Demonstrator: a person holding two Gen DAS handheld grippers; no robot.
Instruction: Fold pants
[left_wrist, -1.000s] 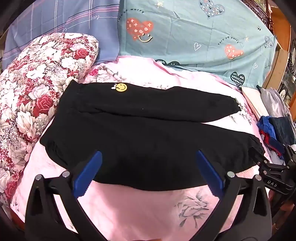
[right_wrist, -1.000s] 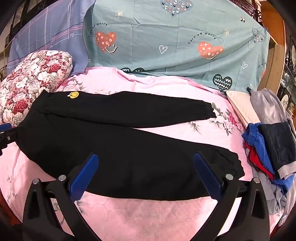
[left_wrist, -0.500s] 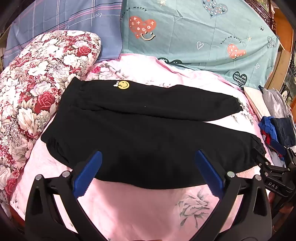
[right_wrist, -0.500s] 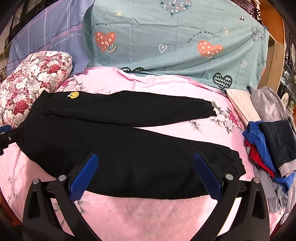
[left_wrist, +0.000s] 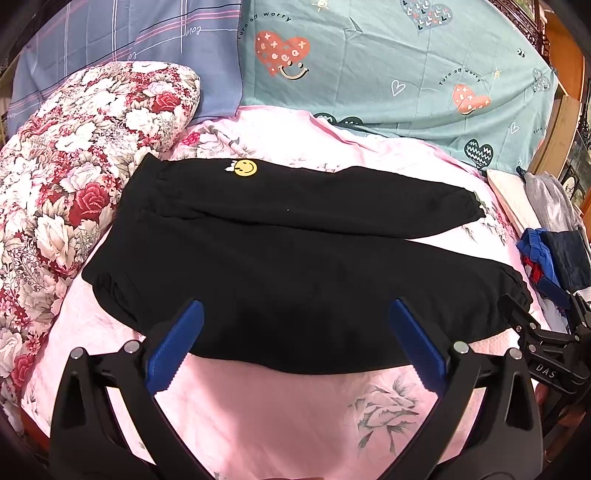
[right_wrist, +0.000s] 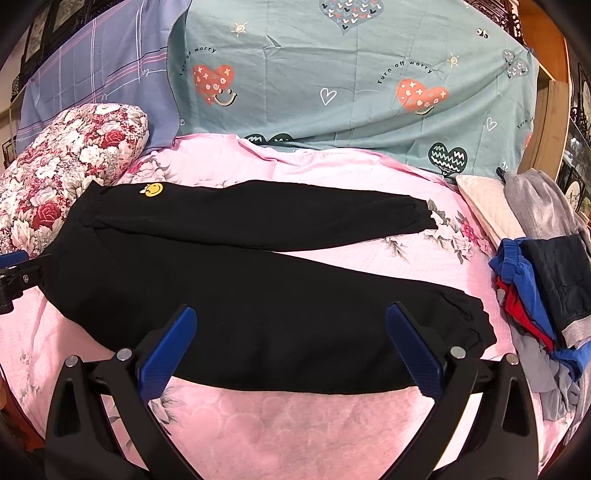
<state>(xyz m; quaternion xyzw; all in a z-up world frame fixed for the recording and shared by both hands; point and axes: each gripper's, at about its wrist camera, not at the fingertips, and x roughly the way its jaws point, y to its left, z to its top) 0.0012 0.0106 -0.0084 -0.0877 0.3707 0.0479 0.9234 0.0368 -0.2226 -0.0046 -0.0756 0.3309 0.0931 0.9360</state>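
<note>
Hidden and cut-off parts

The clothes pile (right_wrist: 546, 295) runs off the right edge; the floral pillow (left_wrist: 55, 221) leaves the left; the pants (left_wrist: 295, 266) hem passes behind blue fingers (left_wrist: 173, 347).

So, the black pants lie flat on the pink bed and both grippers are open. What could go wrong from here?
1. The pants have legs spread apart at the cuffs; a fold made now may come out uneven.
2. The left gripper and right gripper are open above the near edge; a deep pinch might also catch the pink sheet.
3. The clothes pile lies close to the near cuff and could be dragged along.
</note>
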